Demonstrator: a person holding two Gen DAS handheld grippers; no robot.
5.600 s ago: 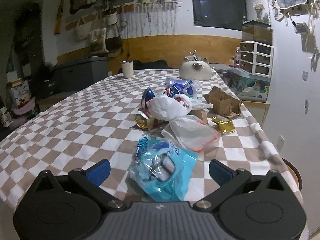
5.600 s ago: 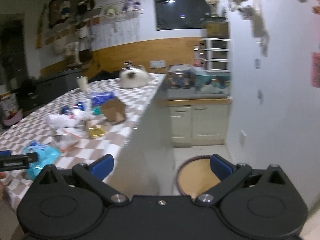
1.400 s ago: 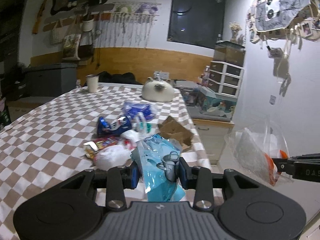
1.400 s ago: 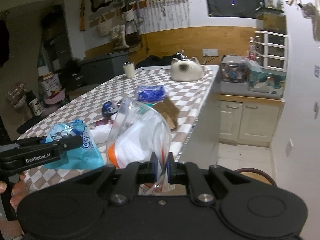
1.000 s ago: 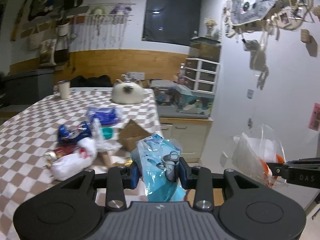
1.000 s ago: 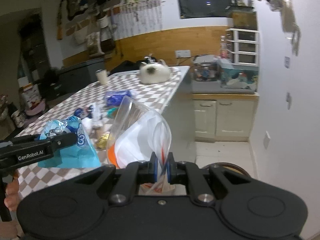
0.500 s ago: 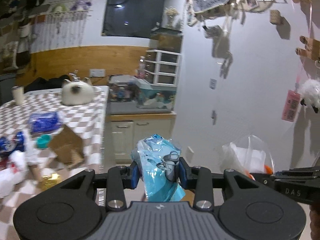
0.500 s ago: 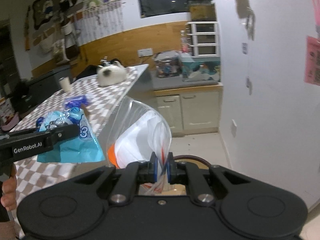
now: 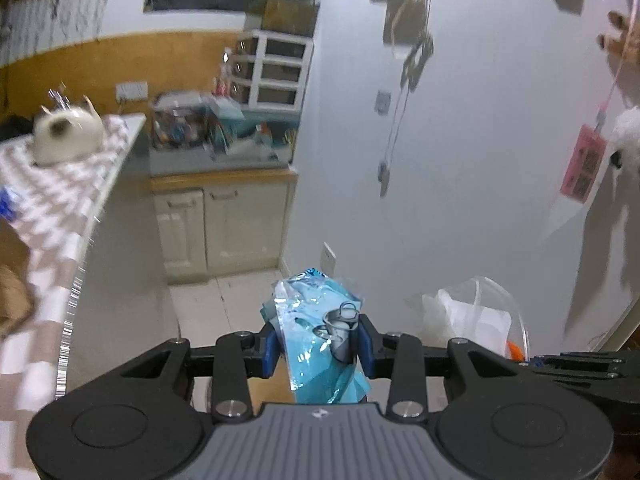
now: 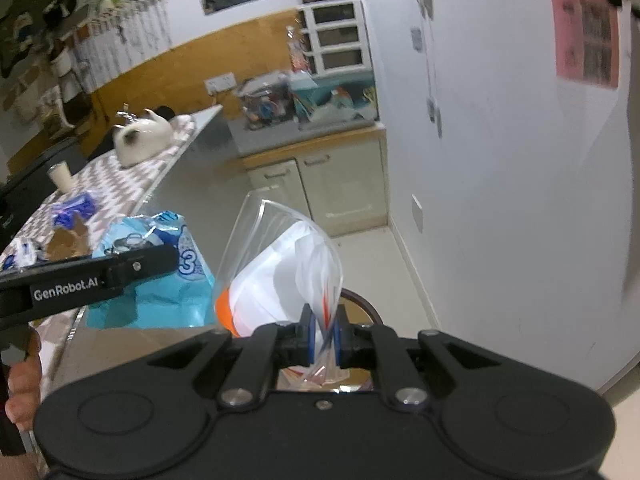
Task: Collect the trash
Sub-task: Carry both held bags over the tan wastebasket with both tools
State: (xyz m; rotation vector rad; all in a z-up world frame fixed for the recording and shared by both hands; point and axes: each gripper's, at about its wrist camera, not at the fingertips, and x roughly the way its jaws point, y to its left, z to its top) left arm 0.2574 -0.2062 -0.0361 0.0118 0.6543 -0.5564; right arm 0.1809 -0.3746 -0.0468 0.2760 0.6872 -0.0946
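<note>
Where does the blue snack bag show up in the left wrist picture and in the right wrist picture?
Left wrist view: blue snack bag at bottom centre, clamped in the left gripper.
Right wrist view: same bag at lower left, behind the left gripper's black finger.
Shared landmark: the white cat-shaped thing on the checkered table.

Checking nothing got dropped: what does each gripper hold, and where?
Left gripper pinches the blue wrapper across its middle; right gripper pinches the clear bag at its lower edge.
</note>
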